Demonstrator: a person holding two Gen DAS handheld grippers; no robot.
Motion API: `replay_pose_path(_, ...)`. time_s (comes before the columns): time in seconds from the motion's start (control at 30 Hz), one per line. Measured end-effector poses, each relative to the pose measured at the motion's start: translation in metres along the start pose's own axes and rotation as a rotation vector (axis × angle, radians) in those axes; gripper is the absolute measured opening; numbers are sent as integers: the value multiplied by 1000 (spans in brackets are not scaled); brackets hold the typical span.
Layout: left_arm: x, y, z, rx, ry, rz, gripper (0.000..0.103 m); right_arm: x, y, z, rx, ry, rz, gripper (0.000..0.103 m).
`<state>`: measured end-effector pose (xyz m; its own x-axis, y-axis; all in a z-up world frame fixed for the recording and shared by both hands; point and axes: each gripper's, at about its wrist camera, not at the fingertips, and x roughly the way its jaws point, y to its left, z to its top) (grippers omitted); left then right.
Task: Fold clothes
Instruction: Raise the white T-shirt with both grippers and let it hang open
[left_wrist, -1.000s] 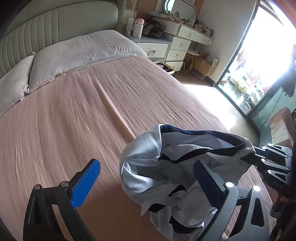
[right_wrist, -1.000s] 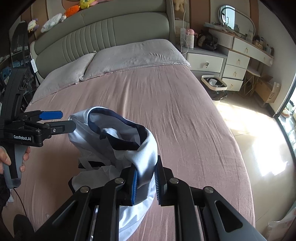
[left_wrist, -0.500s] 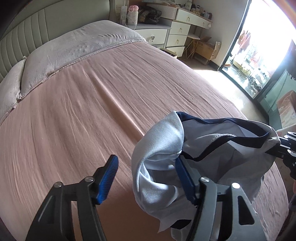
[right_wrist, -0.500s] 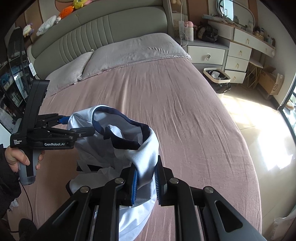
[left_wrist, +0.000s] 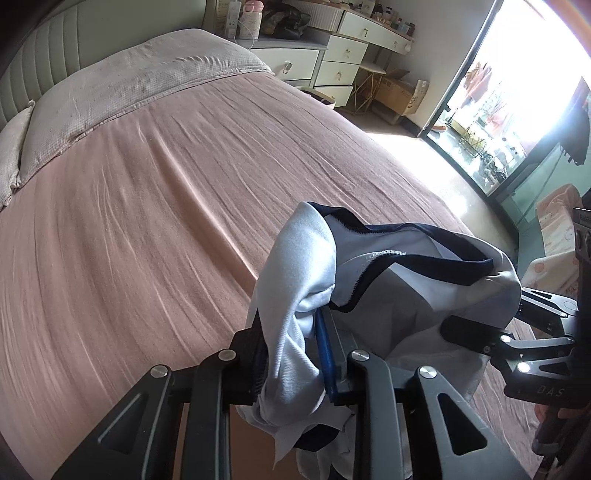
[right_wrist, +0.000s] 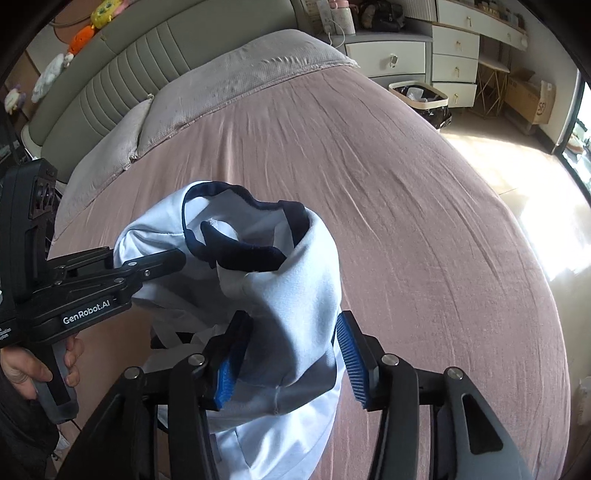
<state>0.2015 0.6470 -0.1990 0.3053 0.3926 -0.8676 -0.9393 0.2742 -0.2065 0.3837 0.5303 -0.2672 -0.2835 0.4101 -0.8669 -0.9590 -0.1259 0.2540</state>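
My left gripper (left_wrist: 291, 354) was wide open a second ago, beside the white shirt (left_wrist: 373, 295); now its jaws are closing on a bunched fold of it, cloth pinched between the blue pads. My right gripper (right_wrist: 288, 365), clamped tight on the other side until half a second ago, is opening: the fold sits between its pads (right_wrist: 351, 360), but they stand off it. So I judge this a handover. The shirt's weight passes to my left side, and my right is free to take a better hold, perhaps at a shoulder or hem, before any folding starts.

The shirt hangs crumpled just above the pink bed (left_wrist: 166, 221), its navy collar (right_wrist: 243, 254) gaping upward and the lower part trailing down out of view. Ahead, the sheet lies bare up to the pillows (right_wrist: 221, 85), plenty of room to spread the shirt flat. The bed's edge curves off to my right, with sunlit floor (right_wrist: 517, 162) beyond, so I should lay it well inward.
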Motion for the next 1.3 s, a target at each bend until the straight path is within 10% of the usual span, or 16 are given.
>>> replay_pose_path(0.4, -25, 24, -10, -191, -78, -20, 6, 1, -5, 4, 104, -28, 67, 10)
replay_pose_path(0.73, -93, 42, -22, -370, -197, -122, 5, -48, -8, 8, 221, -117, 189, 7)
replay_pose_path(1.3, -285, 37, -35, -243, -430, 35, 5, -193, 81, 26, -48, -336, 223, 7)
